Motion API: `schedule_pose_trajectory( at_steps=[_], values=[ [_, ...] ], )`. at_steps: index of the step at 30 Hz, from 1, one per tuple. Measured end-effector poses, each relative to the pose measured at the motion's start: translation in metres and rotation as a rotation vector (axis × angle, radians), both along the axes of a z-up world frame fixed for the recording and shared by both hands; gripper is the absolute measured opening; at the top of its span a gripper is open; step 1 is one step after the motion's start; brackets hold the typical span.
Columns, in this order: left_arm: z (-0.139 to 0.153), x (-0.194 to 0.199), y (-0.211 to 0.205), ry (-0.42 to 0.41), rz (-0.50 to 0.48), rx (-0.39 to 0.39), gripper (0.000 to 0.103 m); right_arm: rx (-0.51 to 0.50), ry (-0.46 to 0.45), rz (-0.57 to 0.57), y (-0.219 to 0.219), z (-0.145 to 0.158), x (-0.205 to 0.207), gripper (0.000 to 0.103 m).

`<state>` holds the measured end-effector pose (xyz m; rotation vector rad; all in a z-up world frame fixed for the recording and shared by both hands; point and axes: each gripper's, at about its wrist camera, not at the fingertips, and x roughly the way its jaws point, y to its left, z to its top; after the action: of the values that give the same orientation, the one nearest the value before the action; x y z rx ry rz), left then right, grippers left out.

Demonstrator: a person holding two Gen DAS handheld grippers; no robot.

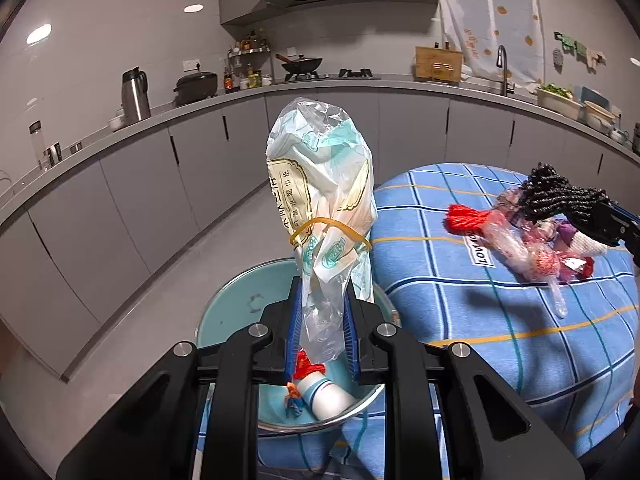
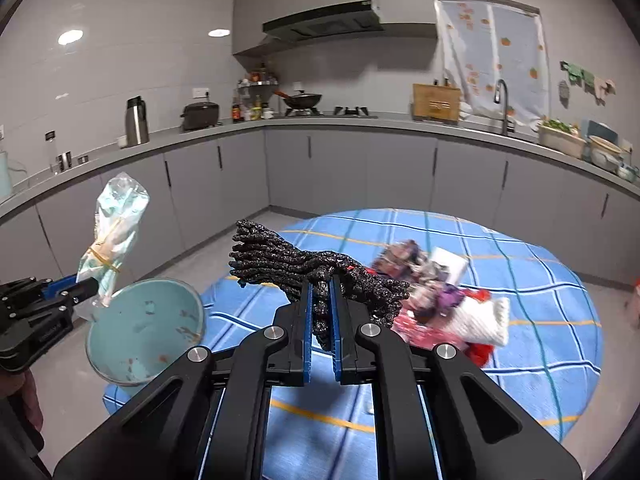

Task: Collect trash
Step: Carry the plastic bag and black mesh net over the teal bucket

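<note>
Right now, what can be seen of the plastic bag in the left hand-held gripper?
The plastic bag is thin, crinkled and translucent, printed with teal motifs and a gold-framed label. A yellow rubber band cinches it partway up. It stands upright, puffed above the band, its lower end pinched between the blue pads of the left hand-held gripper, above the teal bowl. Nothing else touches it.
</note>
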<state>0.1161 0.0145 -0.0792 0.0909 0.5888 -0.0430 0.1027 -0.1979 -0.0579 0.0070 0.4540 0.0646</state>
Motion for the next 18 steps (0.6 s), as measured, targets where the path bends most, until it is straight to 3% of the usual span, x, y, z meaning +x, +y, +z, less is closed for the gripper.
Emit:
schedule_pose_trajectory(
  at_steps=[18],
  values=[
    [-0.012,0.014,0.039,0.04,0.089,-0.01,0.019,-0.015,0.008,0.146,0.069,0.001,0.032,0.009]
  ],
)
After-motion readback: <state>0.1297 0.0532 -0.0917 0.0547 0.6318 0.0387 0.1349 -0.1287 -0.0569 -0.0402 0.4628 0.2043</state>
